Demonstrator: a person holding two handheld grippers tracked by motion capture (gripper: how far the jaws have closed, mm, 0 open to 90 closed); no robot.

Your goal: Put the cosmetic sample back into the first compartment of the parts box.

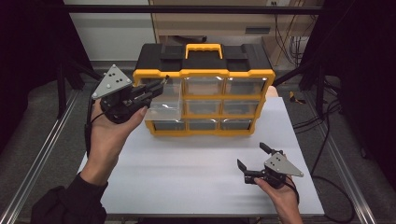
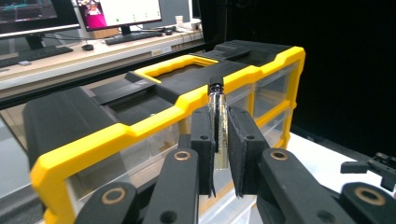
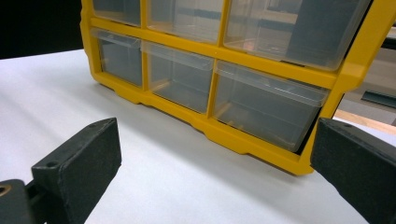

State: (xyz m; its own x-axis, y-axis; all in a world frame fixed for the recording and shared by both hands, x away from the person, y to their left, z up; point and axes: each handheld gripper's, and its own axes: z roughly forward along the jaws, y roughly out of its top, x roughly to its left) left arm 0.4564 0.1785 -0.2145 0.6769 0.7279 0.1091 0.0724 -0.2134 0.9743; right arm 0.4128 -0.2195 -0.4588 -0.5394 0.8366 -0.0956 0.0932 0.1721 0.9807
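Note:
A yellow and black organizer with clear drawers stands at the back of the white table. Its middle left drawer is pulled out. My left gripper hovers over that drawer at the organizer's top left corner. In the left gripper view my left gripper is shut on a thin glass vial with a black cap, held upright in front of the organizer. My right gripper rests low at the table's front right, open with nothing between its pads. In the right gripper view my right gripper faces the organizer's lower drawers.
Metal rails run along both sides of the table, with cables on the floor at the right. Behind the organizer in the left gripper view is a desk with a monitor and a keyboard. The table in front of the organizer is bare.

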